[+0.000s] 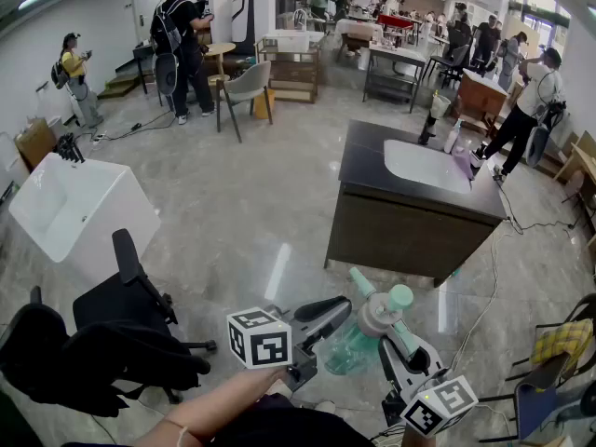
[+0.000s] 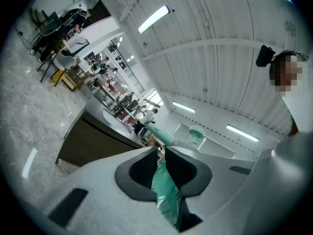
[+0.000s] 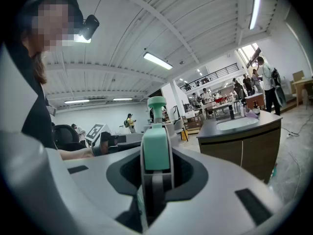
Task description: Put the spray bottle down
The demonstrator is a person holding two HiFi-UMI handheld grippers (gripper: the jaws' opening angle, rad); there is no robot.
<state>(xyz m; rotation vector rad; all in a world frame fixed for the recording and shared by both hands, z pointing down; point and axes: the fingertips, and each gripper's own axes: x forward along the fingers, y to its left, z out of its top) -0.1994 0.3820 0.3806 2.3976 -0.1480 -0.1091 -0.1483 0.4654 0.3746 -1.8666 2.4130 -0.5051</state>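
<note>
A spray bottle (image 1: 352,350) with a clear green body and a mint-and-white spray head hangs low in the head view, held between both grippers above the floor. My left gripper (image 1: 337,322) comes in from the left and is shut on the bottle's green body (image 2: 165,192); the nozzle (image 2: 159,135) shows beyond its jaws. My right gripper (image 1: 393,338) reaches up from below right and is shut on the spray head (image 3: 156,148), whose mint top fills the gap between its jaws. The bottle's lower part is hidden behind the grippers.
A dark vanity cabinet (image 1: 368,166) with a white basin stands ahead on the right. At left are a white tub (image 1: 74,208) and a black office chair (image 1: 126,310). Another chair with a yellow cloth (image 1: 559,341) is at far right. People and furniture fill the back of the hall.
</note>
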